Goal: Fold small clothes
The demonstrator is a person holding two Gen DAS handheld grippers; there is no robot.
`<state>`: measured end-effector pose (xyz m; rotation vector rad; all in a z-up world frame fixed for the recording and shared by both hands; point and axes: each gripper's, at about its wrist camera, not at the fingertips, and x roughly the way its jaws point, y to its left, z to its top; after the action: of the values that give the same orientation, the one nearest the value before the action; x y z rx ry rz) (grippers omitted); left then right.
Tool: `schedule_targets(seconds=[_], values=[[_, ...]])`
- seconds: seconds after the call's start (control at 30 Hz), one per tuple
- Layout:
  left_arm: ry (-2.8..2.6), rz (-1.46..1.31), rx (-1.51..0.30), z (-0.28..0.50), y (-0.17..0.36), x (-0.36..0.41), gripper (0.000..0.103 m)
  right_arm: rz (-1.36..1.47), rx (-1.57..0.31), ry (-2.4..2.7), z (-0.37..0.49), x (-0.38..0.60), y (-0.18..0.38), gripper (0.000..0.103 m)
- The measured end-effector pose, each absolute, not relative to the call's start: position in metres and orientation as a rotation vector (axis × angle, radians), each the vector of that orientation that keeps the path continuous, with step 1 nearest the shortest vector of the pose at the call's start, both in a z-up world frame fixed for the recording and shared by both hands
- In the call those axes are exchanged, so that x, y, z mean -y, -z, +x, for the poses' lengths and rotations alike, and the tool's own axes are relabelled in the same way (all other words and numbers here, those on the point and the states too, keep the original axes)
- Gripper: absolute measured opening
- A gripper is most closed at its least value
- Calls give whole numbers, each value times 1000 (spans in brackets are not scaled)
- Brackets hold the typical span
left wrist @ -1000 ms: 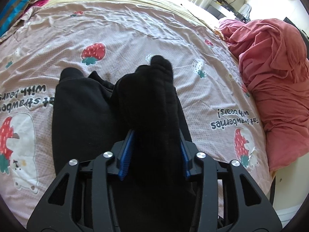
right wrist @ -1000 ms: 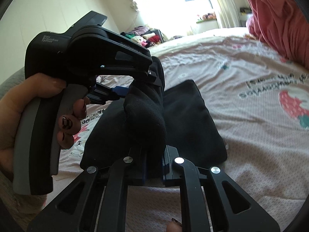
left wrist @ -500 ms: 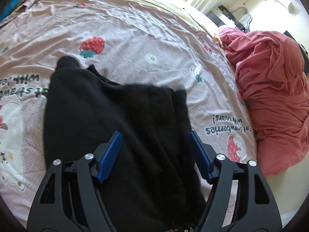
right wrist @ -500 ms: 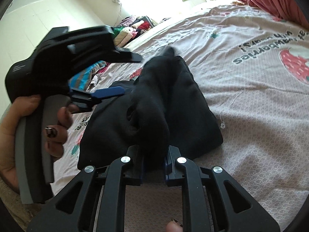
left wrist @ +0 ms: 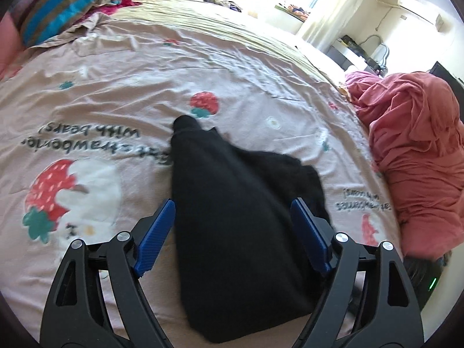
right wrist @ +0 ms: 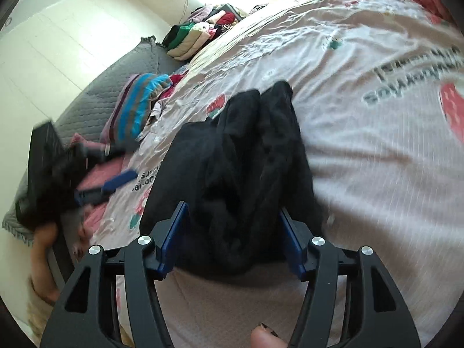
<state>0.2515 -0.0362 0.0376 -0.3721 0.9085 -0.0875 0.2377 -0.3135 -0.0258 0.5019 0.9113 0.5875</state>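
Both tongs are seen wide apart, their jaws having just been opening, with nothing pinched. A black garment (left wrist: 240, 223) is laid folded on the bed (left wrist: 121, 92), over the strawberry-print sheet. The left tongs (left wrist: 233, 232) are held above it, the blue pads clear of the cloth on either side. The right tongs (right wrist: 230, 235) straddle the bunched near edge of the garment; contact appears to be released, though blur leaves this uncertain. A red blanket (left wrist: 417, 150) is heaped at the bed's edge.
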Motion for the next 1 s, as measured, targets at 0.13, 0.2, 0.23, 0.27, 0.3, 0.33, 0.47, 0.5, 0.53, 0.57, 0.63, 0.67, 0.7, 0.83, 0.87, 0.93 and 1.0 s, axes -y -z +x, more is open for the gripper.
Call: schedule_targets(seconds=[0.13, 0.2, 0.23, 0.27, 0.3, 0.33, 0.47, 0.5, 0.53, 0.57, 0.63, 0.67, 0.7, 0.83, 0.87, 0.93, 1.0], values=[[82, -326, -919, 241, -27, 36, 75, 456, -977, -637, 268, 307, 20, 63], [80, -295, -923, 239, -22, 39, 75, 419, -1014, -636, 292, 299, 22, 63], [80, -275, -927, 238, -20, 43, 75, 393, -1040, -627, 304, 294, 24, 63], [82, -256, -931, 236, -17, 46, 75, 380, -1059, -622, 313, 291, 27, 63], [80, -243, -933, 235, -15, 47, 75, 376, -1079, -627, 322, 287, 32, 63], [77, -221, -937, 234, -13, 50, 75, 375, -1090, -622, 327, 285, 34, 61], [62, -180, -940, 231, -5, 53, 77, 278, -1069, -610, 340, 271, 28, 24], [59, -184, -938, 232, -4, 52, 77, 253, -1049, -620, 338, 267, 22, 22], [53, -188, -936, 232, -4, 51, 77, 233, -1017, -640, 335, 263, 14, 21], [47, -188, -934, 232, -4, 50, 77, 229, -984, -670, 335, 260, 9, 20], [34, -183, -938, 232, -2, 50, 77, 244, -924, -732, 334, 263, -1, 19], [33, -182, -943, 232, 1, 50, 77, 256, -910, -743, 335, 268, -2, 19], [39, -192, -946, 231, 3, 49, 78, 260, -909, -733, 337, 272, 2, 19], [61, -211, -963, 231, 12, 53, 79, 224, -979, -656, 349, 276, 33, 19], [62, -209, -962, 230, 14, 54, 79, 243, -981, -653, 348, 279, 40, 19], [63, -225, -958, 229, 18, 54, 79, 250, -962, -652, 344, 282, 43, 19], [64, -235, -953, 227, 19, 53, 79, 230, -937, -640, 339, 280, 43, 21]])
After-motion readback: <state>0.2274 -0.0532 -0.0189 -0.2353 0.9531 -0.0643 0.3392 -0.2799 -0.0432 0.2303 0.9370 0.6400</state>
